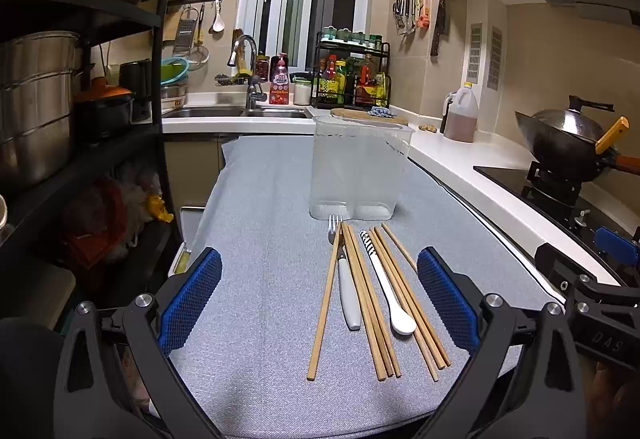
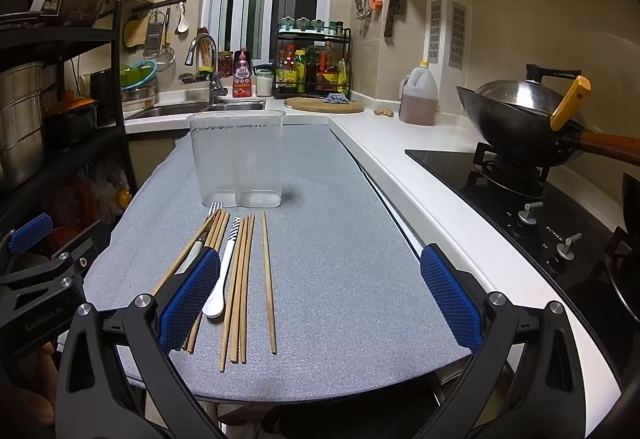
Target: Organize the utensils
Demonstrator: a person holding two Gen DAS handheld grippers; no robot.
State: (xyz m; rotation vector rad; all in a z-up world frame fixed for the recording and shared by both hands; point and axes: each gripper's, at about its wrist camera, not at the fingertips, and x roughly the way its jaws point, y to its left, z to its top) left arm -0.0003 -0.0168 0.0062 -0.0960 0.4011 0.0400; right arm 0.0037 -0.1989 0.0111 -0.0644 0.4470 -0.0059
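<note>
Both tongs, left (image 1: pixel 318 301) and right (image 2: pixel 320 297), are hovering released and empty above the grey cloth-covered bench (image 2: pixel 344 279). Eight bamboo chopsticks (image 1: pixel 362 299), one white-handled metal fork (image 1: pixel 347 291) and one white spoon with a striped handle (image 1: pixel 390 289) are lying flat, side by side. Their long axes are pointing toward the clear two-compartment plastic holder (image 1: pixel 358 169), which is standing upright just beyond their far ends; the fork's tines are facing it.
</note>
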